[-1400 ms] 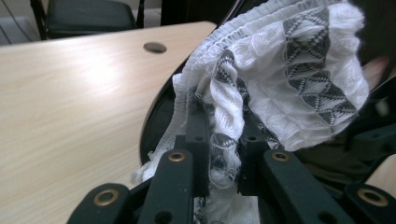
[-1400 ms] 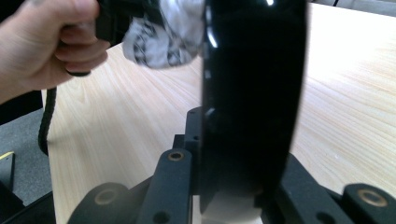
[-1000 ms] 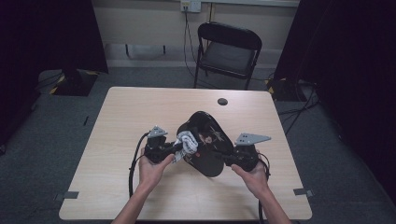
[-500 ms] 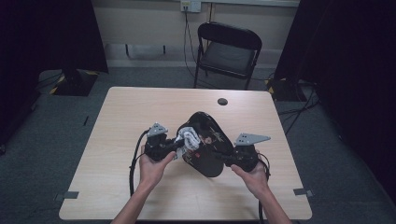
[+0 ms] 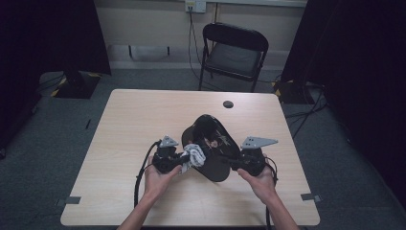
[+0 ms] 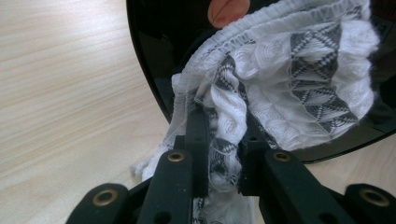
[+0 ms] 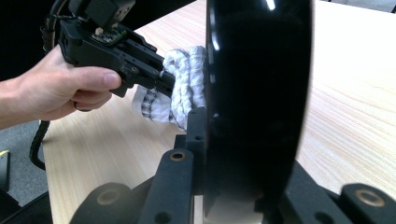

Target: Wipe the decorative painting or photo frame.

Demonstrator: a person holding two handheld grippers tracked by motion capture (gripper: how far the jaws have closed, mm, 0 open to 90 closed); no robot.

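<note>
High view: glossy black plate (image 5: 213,151) tilted near table (image 5: 143,115) front edge.
Left gripper view: fingers (image 6: 198,140) pinching soft white cloth (image 6: 299,79) against it.
Right gripper view: fingers (image 7: 196,140) clamping rim; rigid, slippery, probably breakable.

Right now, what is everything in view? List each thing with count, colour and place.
plate: 1, glossy black, held tilted above the table's middle, its edge clamped in the right gripper.
cloth: 1, white with grey pattern, bunched against the plate's left side, clamped in the left gripper.
table: 1, light wood, centre.
disc: 1, small, dark, on the table's far side.
chair: 1, black, folding, beyond the table.
curtains: dark, at both sides of the room.
left gripper: 1, black, shut on the cloth.
right gripper: 1, black, shut on the plate.
hands: 2, one holding each gripper.
</note>
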